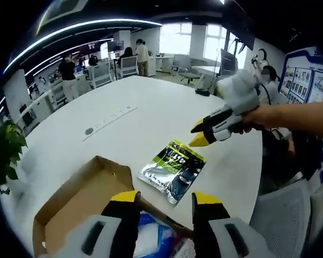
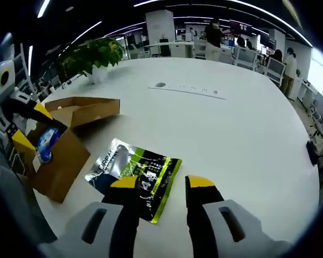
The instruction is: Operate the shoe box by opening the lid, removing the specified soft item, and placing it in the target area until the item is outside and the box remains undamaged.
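Shoe box point(image 2: 59, 161) sits open on the white table point(image 2: 237, 140), cardboard lid point(image 1: 83, 193) folded back flat. Inside, beneath the left gripper point(image 1: 166, 200), something blue and white point(image 1: 151, 236) shows; I cannot tell what it is.

Soft item: a flat foil pouch point(image 1: 173, 169), silver, black and lime green, lying on the table just beside the box. It is outside the box, so the removal step looks done, provided this is the specified item.

Right gripper point(image 2: 160, 184): jaws apart at a middling width, nothing between them, poised over the near edge of the pouch; touching or just above, cannot tell. In the left gripper view it hangs above the table beyond the pouch, carried by a person's hand point(image 1: 264, 115). Left gripper: jaws likewise apart and empty, over the box opening.

Handling judgement:
1. Pouch looks light and thin, likely to flex and sag if lifted by 1 corner.
2. Foil surface glossy, probably slippery; a weak pinch may slide off.
3. Lies flat, little to get under. Best hold looks like a sealed edge or corner, pinched across the seam.
4. Box is light cardboard; a nudge would probably shift it.
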Tool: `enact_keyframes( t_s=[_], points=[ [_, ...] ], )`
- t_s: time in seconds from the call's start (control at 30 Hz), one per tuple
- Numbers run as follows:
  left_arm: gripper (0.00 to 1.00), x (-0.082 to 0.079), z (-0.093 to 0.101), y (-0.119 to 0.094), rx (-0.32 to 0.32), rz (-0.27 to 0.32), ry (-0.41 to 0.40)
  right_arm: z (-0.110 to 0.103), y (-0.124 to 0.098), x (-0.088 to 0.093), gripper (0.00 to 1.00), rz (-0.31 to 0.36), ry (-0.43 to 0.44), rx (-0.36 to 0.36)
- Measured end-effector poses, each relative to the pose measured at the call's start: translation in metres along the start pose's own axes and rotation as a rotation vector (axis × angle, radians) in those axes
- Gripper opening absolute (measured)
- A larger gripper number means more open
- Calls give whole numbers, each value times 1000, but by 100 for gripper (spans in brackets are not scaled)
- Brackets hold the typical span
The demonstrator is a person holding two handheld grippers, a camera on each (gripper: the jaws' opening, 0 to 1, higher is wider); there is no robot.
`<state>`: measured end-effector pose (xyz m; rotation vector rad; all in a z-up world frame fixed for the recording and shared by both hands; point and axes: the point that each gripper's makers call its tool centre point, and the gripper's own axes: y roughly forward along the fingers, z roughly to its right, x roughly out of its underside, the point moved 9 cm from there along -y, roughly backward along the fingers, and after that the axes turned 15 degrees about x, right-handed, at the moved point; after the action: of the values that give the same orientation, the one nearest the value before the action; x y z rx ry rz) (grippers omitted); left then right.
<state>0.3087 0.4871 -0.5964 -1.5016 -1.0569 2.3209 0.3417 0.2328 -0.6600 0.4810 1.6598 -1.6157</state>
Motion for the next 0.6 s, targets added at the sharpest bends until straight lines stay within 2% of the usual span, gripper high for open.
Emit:
enact_keyframes(
  t_s=[0.27,0.5,0.6],
  points=[
    [49,13,3,-24,-1,35,-31,-10,-30,-10,41,39,-38,-13],
    [57,26,3,-43,-8,43,-48,-24,-54,-15,47,57,-70,-24],
    [60,31,1,-55,-18,71,-54,-31,-63,-18,49,66,-74,-32]
  ],
)
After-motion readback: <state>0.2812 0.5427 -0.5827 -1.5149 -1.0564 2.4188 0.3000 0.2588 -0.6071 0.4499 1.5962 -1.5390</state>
